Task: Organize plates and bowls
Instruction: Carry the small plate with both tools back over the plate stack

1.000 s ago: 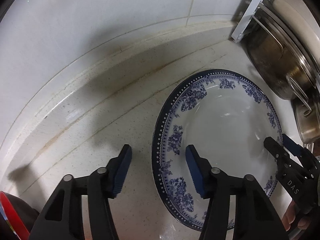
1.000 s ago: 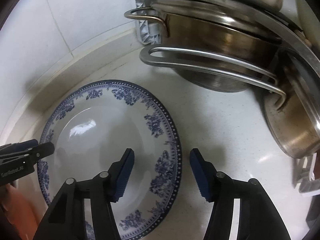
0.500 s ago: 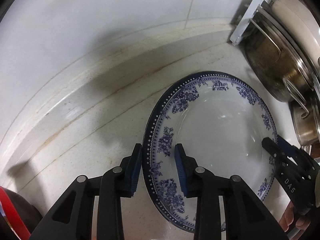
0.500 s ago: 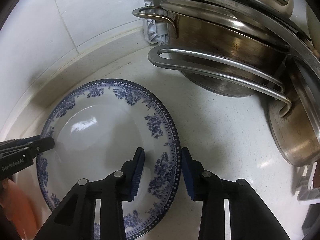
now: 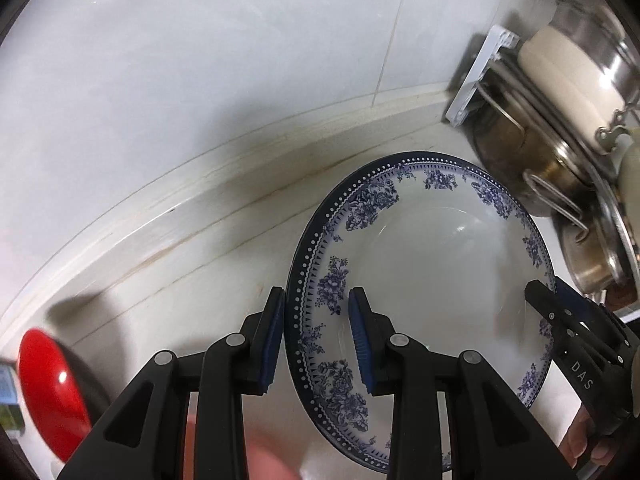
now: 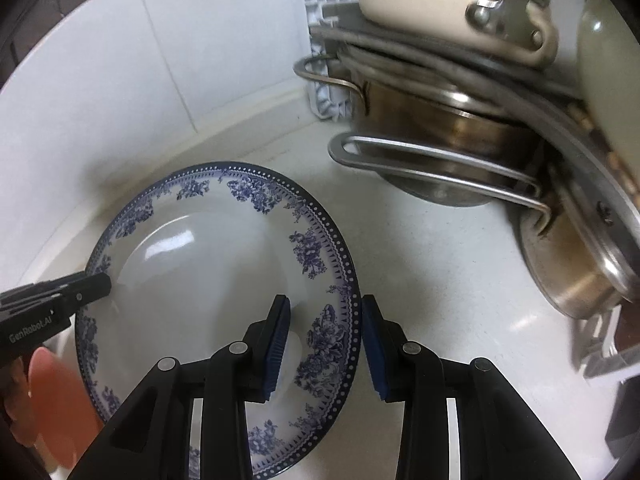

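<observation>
Blue-patterned plate (image 5: 432, 272), near rim cropped.

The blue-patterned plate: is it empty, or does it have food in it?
Empty. The plate shows only bare, glossy white glaze with light reflections in both views; both grippers clamp its rim.

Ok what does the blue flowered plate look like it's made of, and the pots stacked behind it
The blue flowered plate looks like glazed ceramic, perhaps porcelain: glossy white with sharp light reflections and a printed blue pattern. The pots appear to be stainless steel: silvery, mirror-like sheen, thin wire-like handles, with brownish discolouring on the sides. Both tongs, left and right, straddle the plate's rim.
</observation>
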The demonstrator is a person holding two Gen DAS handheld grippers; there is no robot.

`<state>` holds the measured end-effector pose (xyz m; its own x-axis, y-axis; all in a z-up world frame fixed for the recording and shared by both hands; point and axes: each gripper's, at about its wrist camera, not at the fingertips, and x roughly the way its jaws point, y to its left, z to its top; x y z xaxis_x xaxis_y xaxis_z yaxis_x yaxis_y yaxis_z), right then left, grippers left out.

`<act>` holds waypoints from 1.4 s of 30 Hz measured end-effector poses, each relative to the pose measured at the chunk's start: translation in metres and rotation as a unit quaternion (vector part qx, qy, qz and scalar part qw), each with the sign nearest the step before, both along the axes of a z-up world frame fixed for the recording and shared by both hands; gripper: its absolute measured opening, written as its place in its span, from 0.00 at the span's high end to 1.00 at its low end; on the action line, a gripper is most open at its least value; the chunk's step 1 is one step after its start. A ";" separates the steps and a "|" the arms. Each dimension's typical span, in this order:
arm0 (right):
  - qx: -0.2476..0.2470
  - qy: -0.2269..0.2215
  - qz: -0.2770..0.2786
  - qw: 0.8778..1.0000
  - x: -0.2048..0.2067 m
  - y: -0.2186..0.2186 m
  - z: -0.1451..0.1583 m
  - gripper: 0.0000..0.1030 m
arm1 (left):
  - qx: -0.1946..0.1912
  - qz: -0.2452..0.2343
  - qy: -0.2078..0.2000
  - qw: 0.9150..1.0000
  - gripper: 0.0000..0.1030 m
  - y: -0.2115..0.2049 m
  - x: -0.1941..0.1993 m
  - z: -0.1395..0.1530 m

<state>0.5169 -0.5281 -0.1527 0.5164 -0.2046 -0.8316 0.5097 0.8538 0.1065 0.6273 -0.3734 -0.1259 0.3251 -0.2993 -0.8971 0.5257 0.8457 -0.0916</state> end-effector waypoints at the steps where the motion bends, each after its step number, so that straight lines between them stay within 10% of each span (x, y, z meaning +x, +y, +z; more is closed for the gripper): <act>1: -0.003 -0.003 0.001 1.000 -0.004 0.004 0.005 0.64 | -0.003 0.002 0.000 1.000 0.69 0.006 -0.003 0.004; 22: -0.078 -0.068 0.057 0.993 -0.084 0.107 0.087 0.64 | -0.048 0.065 -0.052 0.995 0.68 0.126 -0.092 0.075; 42: -0.074 -0.092 0.158 0.980 -0.130 0.235 0.098 0.64 | -0.061 0.188 -0.072 0.978 0.69 0.283 -0.179 0.089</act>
<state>0.3866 -0.2936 -0.0546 0.7114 -0.1222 -0.6921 0.2015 0.9789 0.0343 0.4485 -0.0902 -0.0373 0.5534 -0.2362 -0.7987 0.1948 0.9691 -0.1516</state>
